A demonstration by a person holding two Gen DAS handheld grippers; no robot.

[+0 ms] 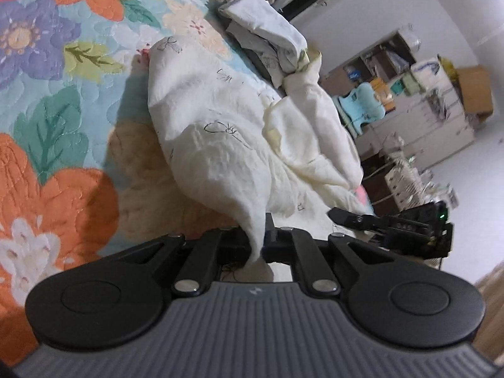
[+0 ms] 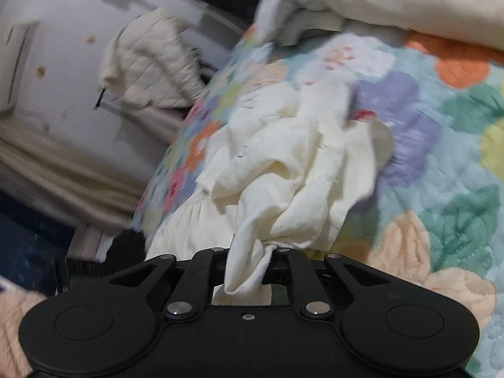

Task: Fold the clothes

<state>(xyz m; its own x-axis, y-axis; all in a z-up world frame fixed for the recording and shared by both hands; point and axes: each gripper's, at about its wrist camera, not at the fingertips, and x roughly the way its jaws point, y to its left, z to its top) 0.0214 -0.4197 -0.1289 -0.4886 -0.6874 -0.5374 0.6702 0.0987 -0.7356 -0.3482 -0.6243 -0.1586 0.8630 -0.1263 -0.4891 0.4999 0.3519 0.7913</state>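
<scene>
Both tools are clamped on the crumpled cream cotton garment with thin line drawings (image 1: 217, 132) — left tool (image 1: 260, 245) pinching one corner, right tool (image 2: 249, 267) gripping a bunched edge — as it hangs half-lifted over the floral quilted bed (image 1: 63, 94). My read: draw the corners apart, level and taut, so it lays flat before folding.

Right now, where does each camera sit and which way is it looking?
Left wrist: on the left claw, looking along its fingers across the floral quilt at the white garment it pinches; the other claw shows at right.
Right wrist: on the right claw, facing the same garment.
Shared: garment and quilt.
</scene>
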